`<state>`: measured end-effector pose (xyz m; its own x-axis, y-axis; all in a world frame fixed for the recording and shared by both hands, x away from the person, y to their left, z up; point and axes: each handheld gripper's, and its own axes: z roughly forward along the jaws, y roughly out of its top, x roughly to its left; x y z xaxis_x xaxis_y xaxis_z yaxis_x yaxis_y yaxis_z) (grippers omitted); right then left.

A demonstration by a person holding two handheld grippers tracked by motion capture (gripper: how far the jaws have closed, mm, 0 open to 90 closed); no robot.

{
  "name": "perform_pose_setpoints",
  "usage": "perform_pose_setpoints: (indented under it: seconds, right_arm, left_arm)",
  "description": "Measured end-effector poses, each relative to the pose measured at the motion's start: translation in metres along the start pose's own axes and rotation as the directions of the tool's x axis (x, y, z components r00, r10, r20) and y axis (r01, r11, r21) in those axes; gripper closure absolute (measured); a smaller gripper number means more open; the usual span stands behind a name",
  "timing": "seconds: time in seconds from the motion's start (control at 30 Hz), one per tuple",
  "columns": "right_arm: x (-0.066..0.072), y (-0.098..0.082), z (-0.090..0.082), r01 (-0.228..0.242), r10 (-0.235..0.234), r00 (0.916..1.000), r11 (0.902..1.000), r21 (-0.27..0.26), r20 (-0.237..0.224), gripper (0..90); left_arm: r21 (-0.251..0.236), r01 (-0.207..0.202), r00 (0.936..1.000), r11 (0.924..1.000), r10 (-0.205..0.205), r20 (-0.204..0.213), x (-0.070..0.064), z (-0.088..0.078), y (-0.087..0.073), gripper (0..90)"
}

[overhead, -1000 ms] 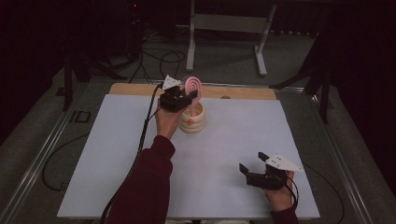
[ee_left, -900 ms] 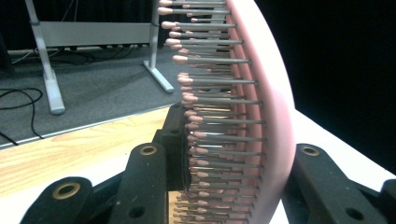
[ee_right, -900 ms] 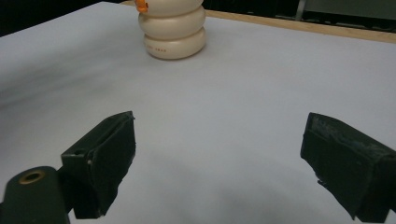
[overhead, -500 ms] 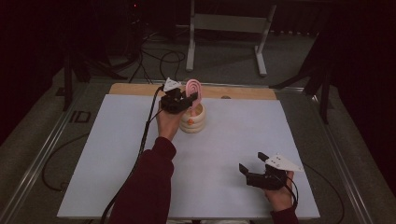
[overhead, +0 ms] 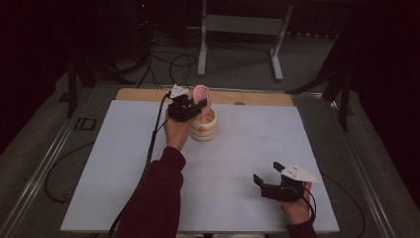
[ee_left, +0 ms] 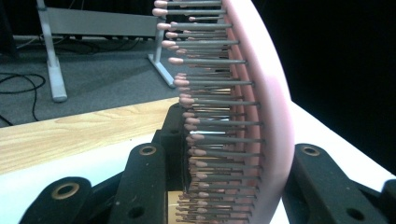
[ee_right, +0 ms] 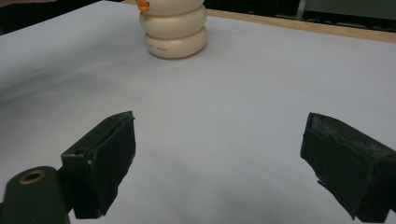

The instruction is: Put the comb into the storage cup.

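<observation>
**Pink hairbrush held upright over cream holder at far side of table**

In the high view, the left gripper (overhead: 193, 106) sits just above centre of the frame, its jaws clamped on a pink hairbrush (overhead: 201, 96) that stands upright with its oval head at the top. The lower end of the brush reaches down into the mouth of a cream, ring-stacked holder (overhead: 204, 126), which stands on the white table cover (overhead: 119, 163) near the strip of bare wood (overhead: 257, 98) along the far edge. How deep the brush goes into the holder cannot be told.

The left gripper view shows the brush (ee_left: 261, 93) from the side, running from the top of the frame to the bottom centre, its pink back curving on the right and rows of grey bristles with pink tips pointing left. The two black jaws press on it from either side at the bottom of the frame.

At the lower right of the high view, the right gripper (overhead: 270, 174) hovers low over the white cover, well apart from the holder, its jaws spread wide with nothing between them. In the right gripper view the holder (ee_right: 175, 28) stands at the top centre, an orange mark on its upper ring.
</observation>
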<state>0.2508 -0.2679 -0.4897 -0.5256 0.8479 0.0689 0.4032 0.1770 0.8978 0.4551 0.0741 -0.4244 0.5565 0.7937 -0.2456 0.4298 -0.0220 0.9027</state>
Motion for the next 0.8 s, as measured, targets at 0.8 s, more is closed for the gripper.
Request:
perform_pose_setpoints:
  seconds: [0.8]
  right_arm:
    - [0.0, 0.0, 0.0, 0.004, -0.004, 1.0, 1.0, 0.001, -0.002, 10.5]
  left_arm:
    - [0.044, 0.011, 0.9971, 0.999, -0.008, -0.076, 0.016, -0.005, 0.001, 56.5]
